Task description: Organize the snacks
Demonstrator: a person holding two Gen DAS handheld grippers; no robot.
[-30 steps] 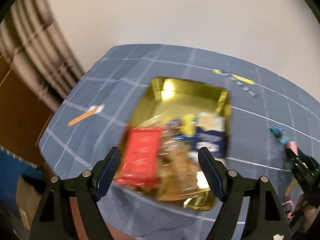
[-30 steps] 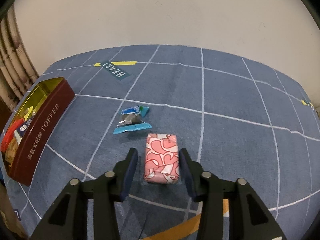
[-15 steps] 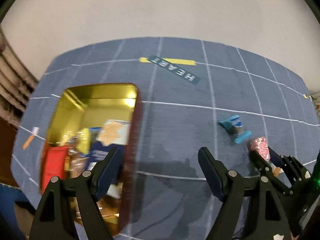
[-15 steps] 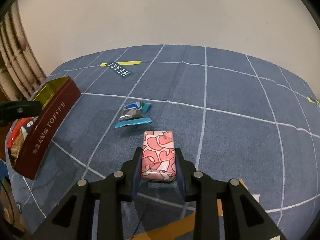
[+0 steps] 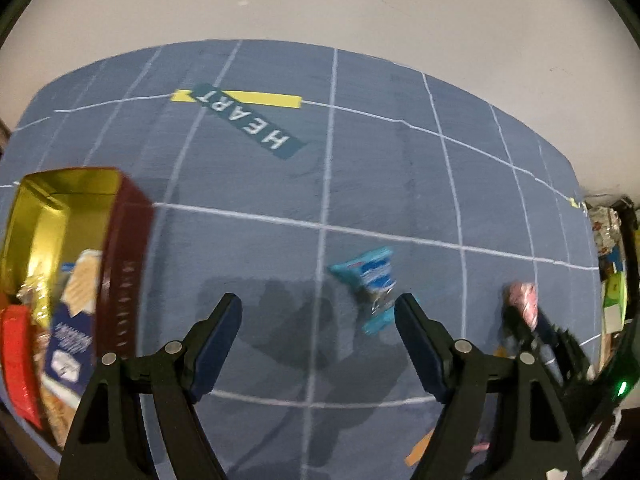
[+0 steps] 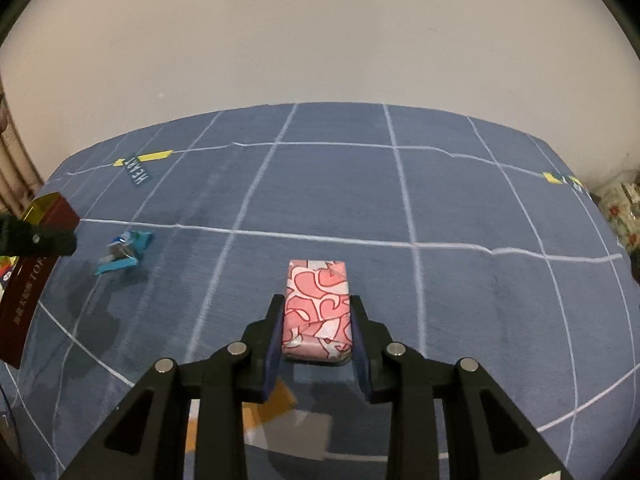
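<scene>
Between my right fingers (image 6: 316,332), pink packet (image 6: 318,306) clamped flat-sided, ready for tin (image 5: 120,248) at nine o'clock. Left fingers (image 5: 318,344) apart; blue packet (image 5: 370,284) on desk (image 5: 248,240) at one o'clock, likely next.

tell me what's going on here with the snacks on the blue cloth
A person is sorting snacks with a handheld gripper in each hand. The right gripper has its jaws shut on a pink patterned packet. The left gripper is open and empty above the blue grid cloth, with a small blue wrapped snack lying loose just ahead of it. At the left stands a dark red toffee tin with a gold inside, already holding several packets.
</scene>
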